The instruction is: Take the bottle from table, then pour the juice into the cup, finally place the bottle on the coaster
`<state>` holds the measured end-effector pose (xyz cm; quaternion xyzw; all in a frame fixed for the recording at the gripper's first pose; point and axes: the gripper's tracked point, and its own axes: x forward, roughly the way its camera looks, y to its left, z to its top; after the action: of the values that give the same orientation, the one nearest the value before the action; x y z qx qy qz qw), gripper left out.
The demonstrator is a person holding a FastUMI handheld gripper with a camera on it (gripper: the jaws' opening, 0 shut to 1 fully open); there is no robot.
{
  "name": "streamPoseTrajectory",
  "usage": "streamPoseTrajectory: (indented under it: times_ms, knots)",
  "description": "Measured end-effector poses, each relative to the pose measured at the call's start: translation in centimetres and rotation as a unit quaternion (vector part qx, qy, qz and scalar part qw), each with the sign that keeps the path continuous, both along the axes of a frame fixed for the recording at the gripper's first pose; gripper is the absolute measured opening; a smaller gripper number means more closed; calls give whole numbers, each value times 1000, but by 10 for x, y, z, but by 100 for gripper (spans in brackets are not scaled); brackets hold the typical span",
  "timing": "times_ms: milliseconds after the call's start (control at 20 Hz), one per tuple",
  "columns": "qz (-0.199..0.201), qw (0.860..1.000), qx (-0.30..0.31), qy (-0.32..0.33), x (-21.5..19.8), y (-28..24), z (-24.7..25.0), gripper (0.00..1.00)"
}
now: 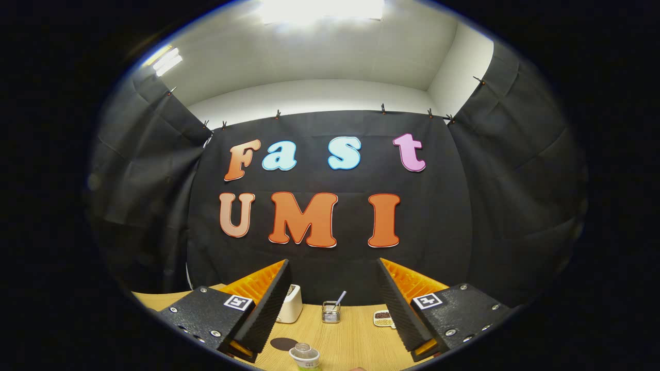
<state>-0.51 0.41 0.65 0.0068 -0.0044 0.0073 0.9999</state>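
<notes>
The gripper (332, 314) rides high here, its two black ribbed fingers (265, 309) spread wide apart with nothing between them, looking level across the booth rather than down, which reads like an approach stance before the grab. Just below and between the fingers, right at the near side of the pale wooden counter (350, 340), sits a small clear container with a white rim and a green label (304, 356); I judge it to be the juice bottle seen from above, though it could be the cup, and what is inside is too small to tell. Touching distance to its left lies a flat dark round coaster (284, 343), bare on top, presumably kept clear as the final resting spot. Further out, beyond the fingers, a white rounded boxy object (290, 305) stands by the left finger, a small wire-mesh holder (330, 312) with a thin stick leaning out stands mid-counter, and a little white tray (383, 318) holding dark and pale bits rests by the right finger. Nothing taken yet; the gripper needs to drop and centre on that container first
</notes>
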Motion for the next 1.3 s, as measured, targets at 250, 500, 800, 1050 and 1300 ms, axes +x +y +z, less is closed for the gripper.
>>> streamPoseTrajectory:
  times_ms: [250, 500, 800, 1050, 1300]
  knots:
    - [3, 1000, 1, 3, -1, 3, 0, 97]
    - [9, 1000, 0, -1, -2, 5, -2, 97]
    - [10, 1000, 4, 5, -1, 5, -3, 97]
    - [21, 1000, 9, 17, -1, 13, -16, 97]
    - [43, 998, 15, 41, -1, 26, -48, 97]
